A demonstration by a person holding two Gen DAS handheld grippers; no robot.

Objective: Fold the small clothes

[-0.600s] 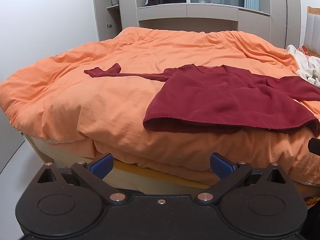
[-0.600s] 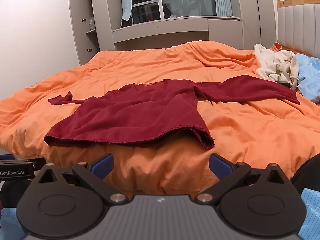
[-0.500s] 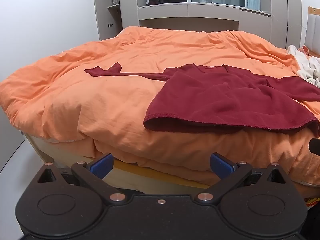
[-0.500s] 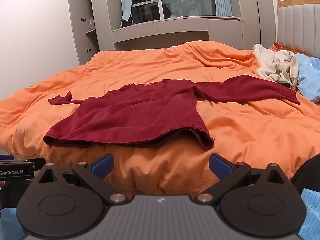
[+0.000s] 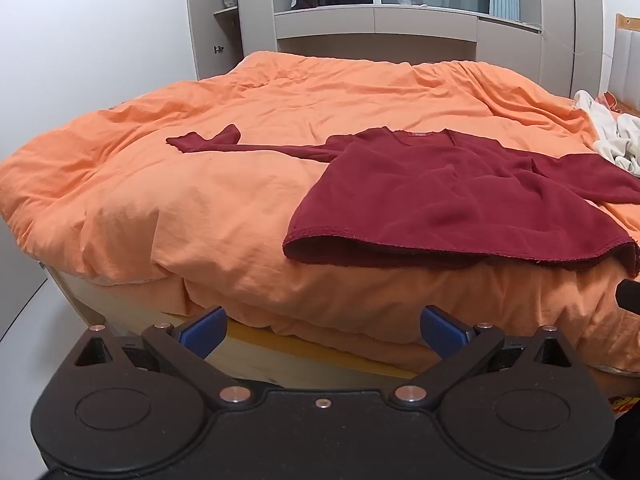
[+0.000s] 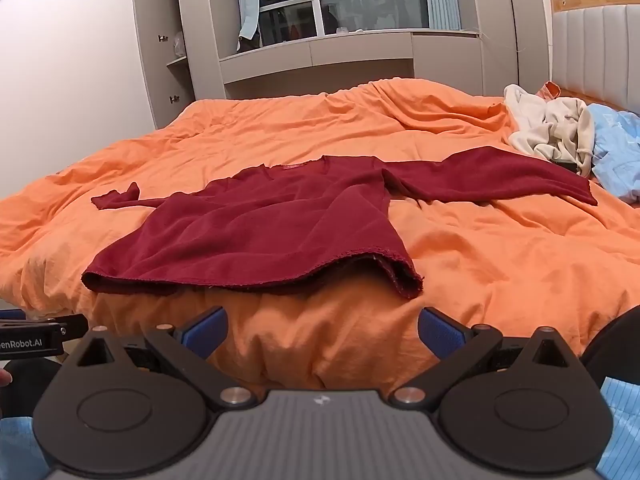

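Observation:
A dark red long-sleeved top point(image 5: 448, 196) point(image 6: 256, 224) lies spread flat on the orange duvet point(image 5: 208, 200) point(image 6: 480, 248), hem toward me at the bed's near edge, sleeves stretched out to both sides. My left gripper point(image 5: 322, 330) hovers open below and left of the hem, over the bed's edge, nothing between its blue pads. My right gripper point(image 6: 322, 330) is open too, just short of the hem's right half, with only duvet beyond its fingers. Part of the left gripper's body point(image 6: 36, 338) shows at the left edge of the right wrist view.
A heap of cream clothes point(image 6: 552, 132) and a light blue garment point(image 6: 616, 152) lie at the right near the padded headboard point(image 6: 592, 52). Grey cabinets with a window point(image 6: 360, 4) stand behind the bed. White floor point(image 5: 36, 340) lies at the left of the bed.

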